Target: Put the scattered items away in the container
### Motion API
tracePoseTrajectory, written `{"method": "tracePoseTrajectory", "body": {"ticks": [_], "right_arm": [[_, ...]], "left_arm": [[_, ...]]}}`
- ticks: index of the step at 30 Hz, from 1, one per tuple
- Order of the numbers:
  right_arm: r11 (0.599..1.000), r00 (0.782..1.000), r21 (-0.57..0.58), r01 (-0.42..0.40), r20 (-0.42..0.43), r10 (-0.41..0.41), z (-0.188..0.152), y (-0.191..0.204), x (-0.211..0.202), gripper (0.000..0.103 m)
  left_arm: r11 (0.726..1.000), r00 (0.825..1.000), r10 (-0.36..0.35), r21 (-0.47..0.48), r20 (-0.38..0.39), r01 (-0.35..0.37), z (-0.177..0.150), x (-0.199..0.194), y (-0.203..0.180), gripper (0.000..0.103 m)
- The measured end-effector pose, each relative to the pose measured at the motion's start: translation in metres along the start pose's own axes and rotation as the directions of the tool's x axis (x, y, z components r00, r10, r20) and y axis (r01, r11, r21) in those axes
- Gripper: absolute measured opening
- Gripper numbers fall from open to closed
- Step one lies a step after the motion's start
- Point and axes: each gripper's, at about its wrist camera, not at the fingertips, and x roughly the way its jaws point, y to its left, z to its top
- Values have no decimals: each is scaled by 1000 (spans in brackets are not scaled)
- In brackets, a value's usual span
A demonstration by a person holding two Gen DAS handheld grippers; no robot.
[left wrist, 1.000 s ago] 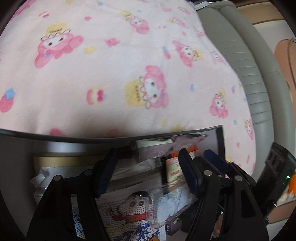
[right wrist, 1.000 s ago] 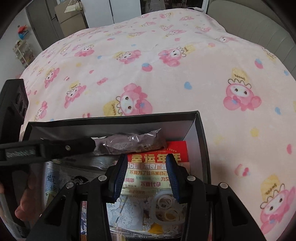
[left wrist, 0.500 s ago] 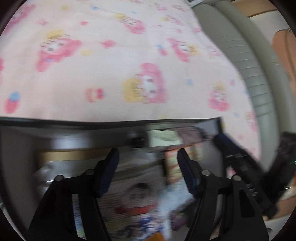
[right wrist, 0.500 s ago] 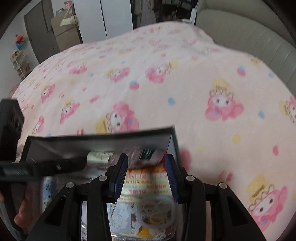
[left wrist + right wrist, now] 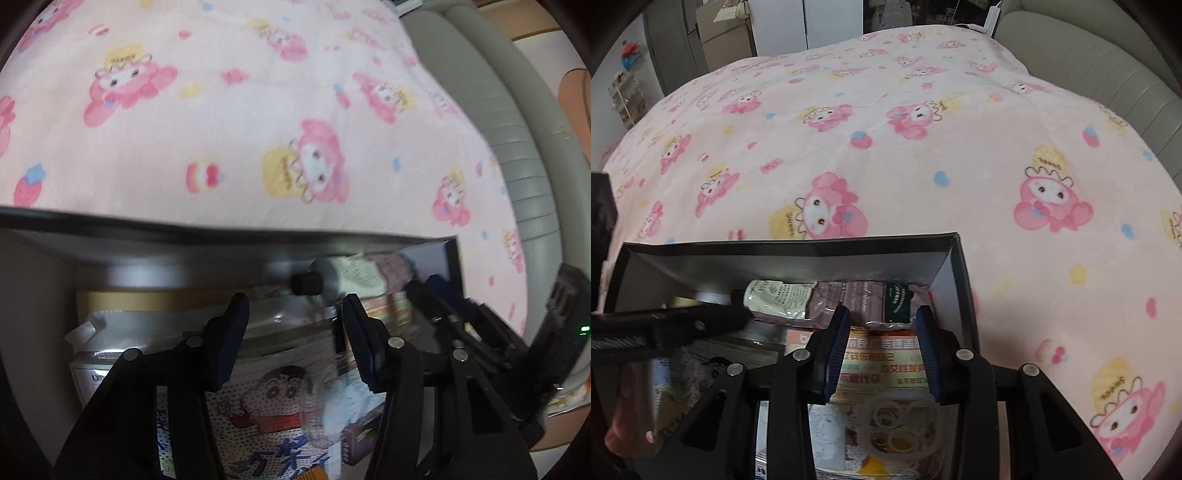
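Note:
A black box [image 5: 798,254] lies on the pink blanket, also in the left wrist view [image 5: 221,240]. Inside along its far wall lies a tube in a clear wrapper [image 5: 827,299], its black cap showing in the left wrist view [image 5: 306,283]. Below it are a red and yellow packet [image 5: 882,365], a cartoon-printed bag [image 5: 273,398] and a clear round case [image 5: 901,428]. My left gripper [image 5: 293,339] is open and empty over the box. My right gripper [image 5: 881,350] is open and empty over the packet, just short of the tube.
The pink cartoon blanket [image 5: 886,147] covers the bed all around the box. A grey padded headboard [image 5: 517,147] runs along the right. White cupboards and a cardboard box [image 5: 720,33] stand beyond the bed's far end.
The tube now lies free in the box by the far wall. Both grippers have drawn back and risen a little; the box sits lower in the right wrist view.

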Motion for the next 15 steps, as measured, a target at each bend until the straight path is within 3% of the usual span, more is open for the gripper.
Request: {"method": "tracePoseTrajectory", "body": {"ticks": [2, 4, 10, 15], "right_arm": [[1000, 1000, 5, -3, 0, 3, -1, -1, 0, 31], [1000, 1000, 2, 1, 0, -1, -1, 0, -1, 31], [1000, 1000, 15, 3, -14, -3, -4, 1, -4, 31], [997, 998, 65, -52, -23, 54, -10, -3, -9, 31]], "left_arm": [[1000, 1000, -17, 11, 26, 17, 1, -7, 0, 50], [998, 999, -32, 59, 6, 32, 2, -6, -5, 34], [994, 997, -54, 93, -52, 59, 0, 8, -11, 33], [986, 999, -7, 166, -31, 12, -5, 4, -20, 33]]}}
